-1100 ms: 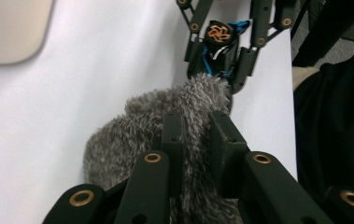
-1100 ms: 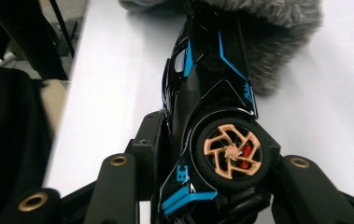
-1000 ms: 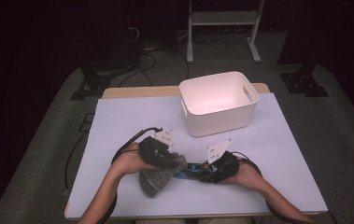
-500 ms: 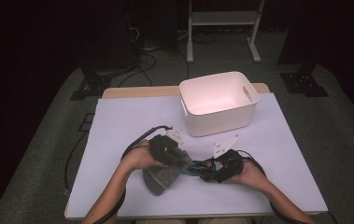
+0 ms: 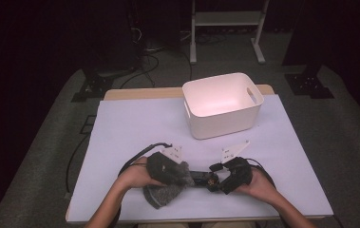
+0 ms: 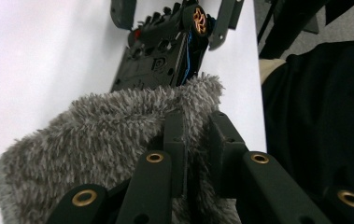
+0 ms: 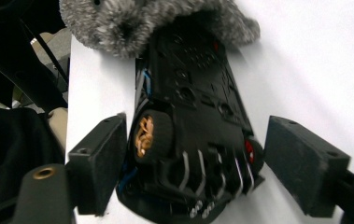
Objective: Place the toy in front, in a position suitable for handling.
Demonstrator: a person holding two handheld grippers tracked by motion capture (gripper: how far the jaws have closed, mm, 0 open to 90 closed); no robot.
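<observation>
Toy car (image 7: 193,126) upside down at table's (image 5: 120,128) 6 o'clock, front end inside grey fuzzy pouch (image 6: 95,135). Left gripper (image 6: 195,140) pinches pouch edge; right gripper (image 7: 212,161) spread around car's rear. Bin (image 5: 222,107) at 1 o'clock empty. Judged: sleeving part done.

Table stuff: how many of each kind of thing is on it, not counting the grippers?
White plastic bin: 1
Fuzzy grey sock: 1
Black toy car, upside down: 1
Total: 3
</observation>
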